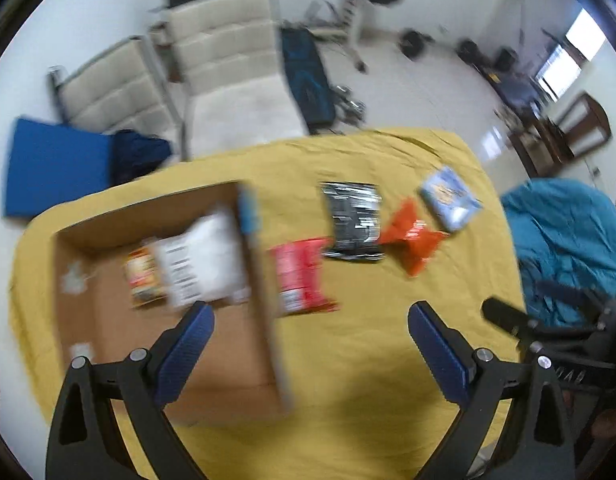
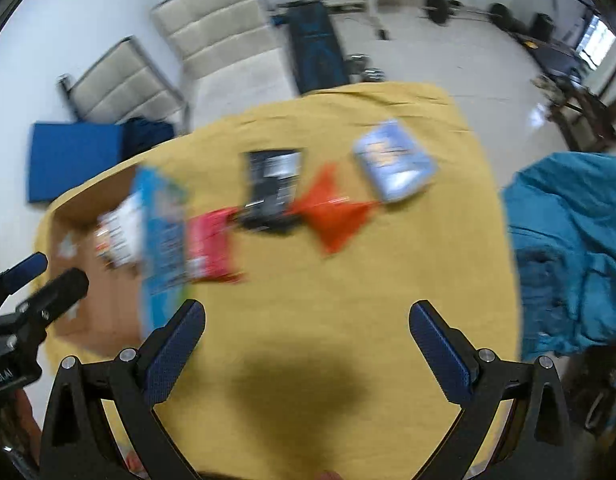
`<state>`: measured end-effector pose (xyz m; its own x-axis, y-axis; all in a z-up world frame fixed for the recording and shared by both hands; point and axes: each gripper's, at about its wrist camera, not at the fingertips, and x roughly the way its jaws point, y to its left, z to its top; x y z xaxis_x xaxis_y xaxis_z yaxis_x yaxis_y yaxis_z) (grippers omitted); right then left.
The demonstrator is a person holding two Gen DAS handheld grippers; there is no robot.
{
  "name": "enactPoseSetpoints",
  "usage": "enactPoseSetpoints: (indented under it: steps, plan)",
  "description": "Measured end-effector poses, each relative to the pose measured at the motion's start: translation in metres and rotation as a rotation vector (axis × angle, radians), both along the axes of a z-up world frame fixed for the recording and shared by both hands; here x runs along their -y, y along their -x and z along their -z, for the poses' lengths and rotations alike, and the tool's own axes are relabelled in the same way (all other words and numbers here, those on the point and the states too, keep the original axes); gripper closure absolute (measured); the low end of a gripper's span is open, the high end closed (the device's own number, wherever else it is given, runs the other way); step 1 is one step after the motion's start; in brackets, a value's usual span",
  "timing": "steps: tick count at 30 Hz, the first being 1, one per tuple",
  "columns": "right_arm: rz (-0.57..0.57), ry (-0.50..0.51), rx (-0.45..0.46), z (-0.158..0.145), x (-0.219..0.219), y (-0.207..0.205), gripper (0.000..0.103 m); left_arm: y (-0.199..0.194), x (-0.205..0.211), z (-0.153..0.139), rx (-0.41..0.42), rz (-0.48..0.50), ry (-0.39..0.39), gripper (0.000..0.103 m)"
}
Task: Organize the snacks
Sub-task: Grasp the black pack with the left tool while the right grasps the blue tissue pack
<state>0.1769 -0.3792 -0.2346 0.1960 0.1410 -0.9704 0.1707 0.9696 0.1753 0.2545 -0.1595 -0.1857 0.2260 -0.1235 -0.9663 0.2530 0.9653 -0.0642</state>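
Yellow-clothed tabletop, cream chairs and weight bench beyond; both views motion-blurred.

Left tool: spread wide, nothing between pads, hovering above the tabletop. Cardboard box ahead-left, left finger over its near right corner. Inside box: white packet lying on an orange-labelled packet, both toward the far right wall. Red packet straight ahead, just outside the box's right wall. Black packet farther ahead, touching the red one at a corner. Orange packet ahead-right, beside the black. Pale blue packet farthest ahead-right.

Right tool: also spread wide, empty, above bare cloth. Same row of packets ahead; box ahead-left. Teal fabric heaped off to the right.
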Motion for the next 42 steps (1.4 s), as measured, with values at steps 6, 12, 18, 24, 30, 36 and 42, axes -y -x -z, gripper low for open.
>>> enactPoseSetpoints:
  steps: [6,12,18,24,30,36,42]
  plan:
    - [-0.033,0.072,-0.054,0.049,0.073,-0.062,0.000,-0.069,0.066,0.081,-0.152,0.020,-0.022,0.003]
    - [-0.146,0.134,-0.132,0.120,0.081,-0.131,0.000,-0.117,0.075,0.154,-0.292,-0.050,-0.030,0.003]
    - [-0.212,0.136,-0.213,0.176,0.073,-0.170,0.000,-0.145,0.078,0.205,-0.391,-0.085,-0.067,0.003]
    - [-0.098,0.052,-0.278,0.207,0.091,-0.178,0.027,-0.146,0.089,0.229,-0.409,-0.050,-0.124,0.019]
    - [0.043,-0.089,-0.286,0.209,0.115,-0.167,0.030,-0.130,0.082,0.216,-0.367,-0.065,-0.095,0.048]
    - [0.033,-0.057,-0.308,0.222,0.114,-0.167,0.025,-0.120,0.091,0.218,-0.321,-0.042,-0.136,0.048]
    - [-0.025,0.073,-0.301,0.219,0.095,-0.170,0.036,-0.105,0.090,0.210,-0.275,-0.057,-0.140,0.052]
